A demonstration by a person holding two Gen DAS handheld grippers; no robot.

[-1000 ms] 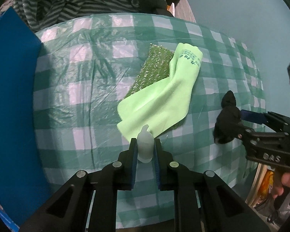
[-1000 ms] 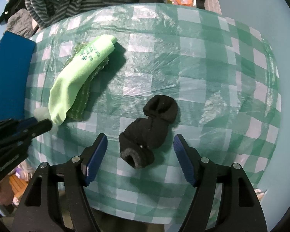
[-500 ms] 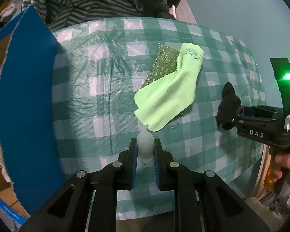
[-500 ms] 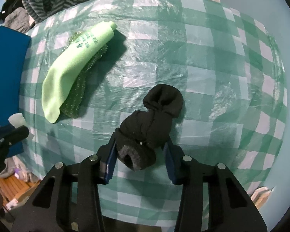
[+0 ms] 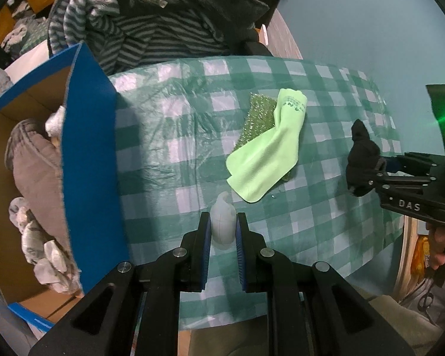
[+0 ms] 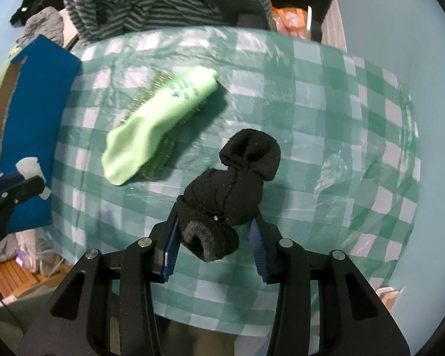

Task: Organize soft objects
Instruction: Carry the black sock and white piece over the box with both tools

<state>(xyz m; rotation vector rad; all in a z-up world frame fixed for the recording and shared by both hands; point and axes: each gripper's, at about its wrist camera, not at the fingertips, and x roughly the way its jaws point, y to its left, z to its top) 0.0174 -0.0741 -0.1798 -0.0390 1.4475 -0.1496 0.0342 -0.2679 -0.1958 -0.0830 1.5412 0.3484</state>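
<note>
My left gripper (image 5: 222,221) is shut on a small white soft piece (image 5: 221,231) and holds it above the green checked tablecloth (image 5: 169,118). My right gripper (image 6: 216,216) is shut on a rolled black sock (image 6: 237,178), which it has raised off the cloth. In the left wrist view that black sock (image 5: 362,151) hangs at the right in the right gripper (image 5: 370,175). A light green sock (image 5: 267,154) lies over a glittery green scrub pad (image 5: 259,118) mid-table. At the left of the right wrist view are the left gripper (image 6: 29,178) and the white piece (image 6: 29,166).
An open blue cardboard box (image 5: 89,148) stands against the table's left side, with a grey cloth (image 5: 35,160) and other soft items inside. Striped clothing (image 5: 151,29) is heaped beyond the table's far edge. A person's hand (image 5: 443,246) holds the right gripper's handle.
The right jaws closed around the black sock and lifted it off the cloth. The left gripper rose with the white piece, and the open blue box came into view.
</note>
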